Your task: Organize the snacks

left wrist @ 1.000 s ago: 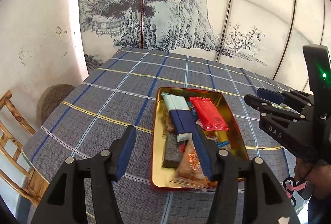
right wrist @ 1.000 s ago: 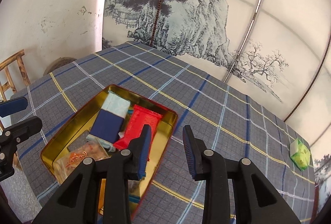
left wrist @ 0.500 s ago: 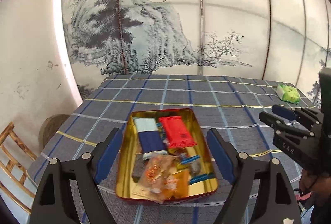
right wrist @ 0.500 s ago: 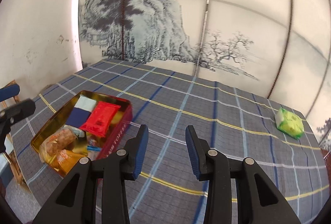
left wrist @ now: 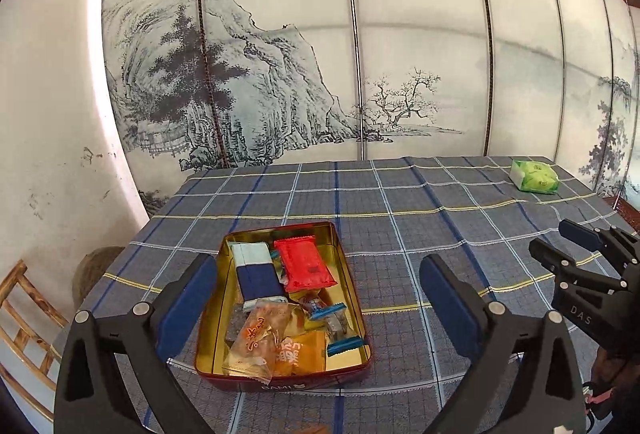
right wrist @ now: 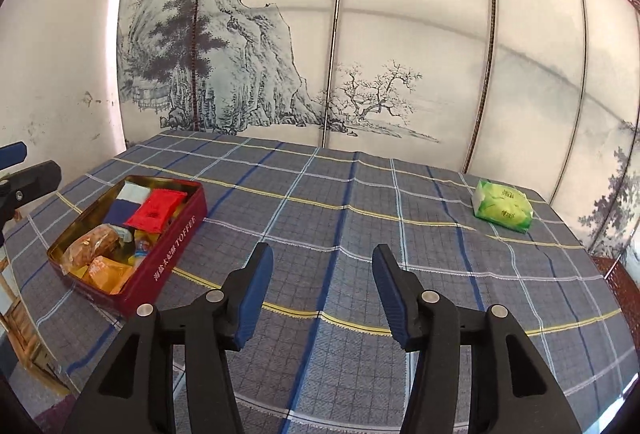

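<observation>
While both grippers hang empty with jaws spread, left gripper (left wrist: 316,298) frames the red tin (right wrist: 176,246), likely so it can steady or fill it. Snacks sit inside: orange packet (left wrist: 300,354) nearest, then red packet (left wrist: 304,266). Right gripper (right wrist: 320,294) faces bare checked surface (right wrist: 360,218); far right of the tin, well apart, lies the green packet (right wrist: 503,205), probably the next pick.

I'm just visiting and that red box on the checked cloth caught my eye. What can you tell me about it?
The tin is a shallow rectangular metal box with rounded corners, dark red outside, shiny gold inside, lidless. Its side reads TOFFEE beside Chinese characters. It sits flat on the checked tablecloth, near the table's left end. Wrapped snacks fill it: a red packet, a blue-and-white one, orange and clear wrappers. Neither gripper touches it.
</observation>
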`<state>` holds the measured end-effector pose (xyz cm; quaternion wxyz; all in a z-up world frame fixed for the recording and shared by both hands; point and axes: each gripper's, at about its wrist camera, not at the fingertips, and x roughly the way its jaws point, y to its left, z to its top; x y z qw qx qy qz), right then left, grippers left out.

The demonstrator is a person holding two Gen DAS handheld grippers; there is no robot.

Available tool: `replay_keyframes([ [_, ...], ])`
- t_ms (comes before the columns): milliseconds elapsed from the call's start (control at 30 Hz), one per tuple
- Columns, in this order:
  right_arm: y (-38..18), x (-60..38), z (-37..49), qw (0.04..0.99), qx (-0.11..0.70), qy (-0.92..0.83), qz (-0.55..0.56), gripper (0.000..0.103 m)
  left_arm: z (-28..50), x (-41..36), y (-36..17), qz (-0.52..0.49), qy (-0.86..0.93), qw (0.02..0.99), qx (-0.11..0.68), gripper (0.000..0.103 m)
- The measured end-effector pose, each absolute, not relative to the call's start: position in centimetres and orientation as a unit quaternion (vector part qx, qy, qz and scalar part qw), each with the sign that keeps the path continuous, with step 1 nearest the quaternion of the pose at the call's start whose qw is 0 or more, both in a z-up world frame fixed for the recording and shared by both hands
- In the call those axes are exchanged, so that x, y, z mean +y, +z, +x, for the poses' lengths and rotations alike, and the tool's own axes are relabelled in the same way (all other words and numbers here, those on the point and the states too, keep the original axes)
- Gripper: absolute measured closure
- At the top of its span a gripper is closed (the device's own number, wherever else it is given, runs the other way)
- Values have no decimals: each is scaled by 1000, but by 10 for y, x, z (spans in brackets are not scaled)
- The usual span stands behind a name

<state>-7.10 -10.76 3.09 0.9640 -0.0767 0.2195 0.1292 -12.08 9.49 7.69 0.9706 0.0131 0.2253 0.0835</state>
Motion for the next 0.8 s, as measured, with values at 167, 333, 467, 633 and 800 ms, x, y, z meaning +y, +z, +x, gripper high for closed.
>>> replay_keyframes([
  [167, 39, -74, -99, 961, 202, 166, -90, 46, -132, 93, 82, 4, 79, 971, 224, 1],
  [333, 46, -51, -123, 959, 184, 188, -105, 44, -150, 97, 90, 1, 75, 974, 214, 0],
  [467, 55, -49, -138, 961, 172, 188, -108, 40, -163, 100, 94, -9, 70, 976, 206, 0],
  [633, 60, -47, -150, 960, 171, 194, -108, 37, -173, 101, 100, -13, 80, 977, 199, 0],
  [800, 63, -41, -161, 959, 163, 202, -114, 29, -182, 99, 102, -6, 95, 976, 194, 0],
])
